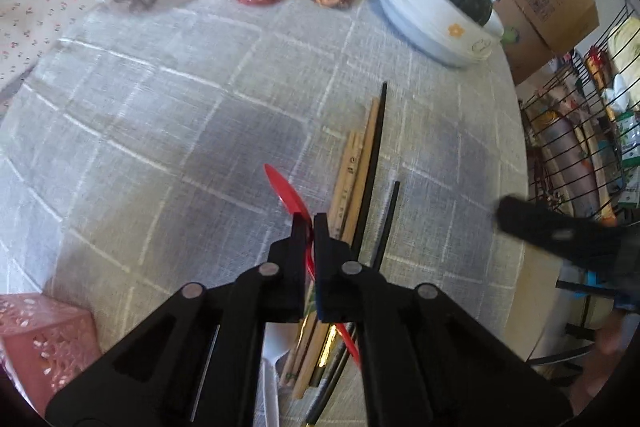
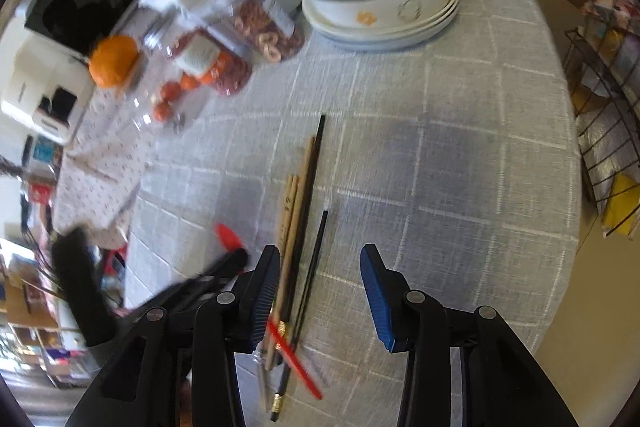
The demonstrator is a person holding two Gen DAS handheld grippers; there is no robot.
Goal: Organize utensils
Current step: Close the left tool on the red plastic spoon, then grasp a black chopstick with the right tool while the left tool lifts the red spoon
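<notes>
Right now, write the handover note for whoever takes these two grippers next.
Left gripper: shut on the red spoon, gripped near the bowl end.
Right gripper: open, holding nothing, above the chopsticks.
Things: wooden and black chopsticks lie side by side on the grey checked tablecloth, with the spoon's handle lying across their near ends. A pink holder shows at the left wrist view's lower left.
Done: spoon gripped.
Left: nothing is sorted yet; the spoon and all chopsticks remain.

Chopsticks (image 2: 298, 227) mid-table, spoon (image 2: 228, 237) just left, stacked plates (image 2: 380, 35) behind, jars (image 2: 256, 27) behind left
</notes>
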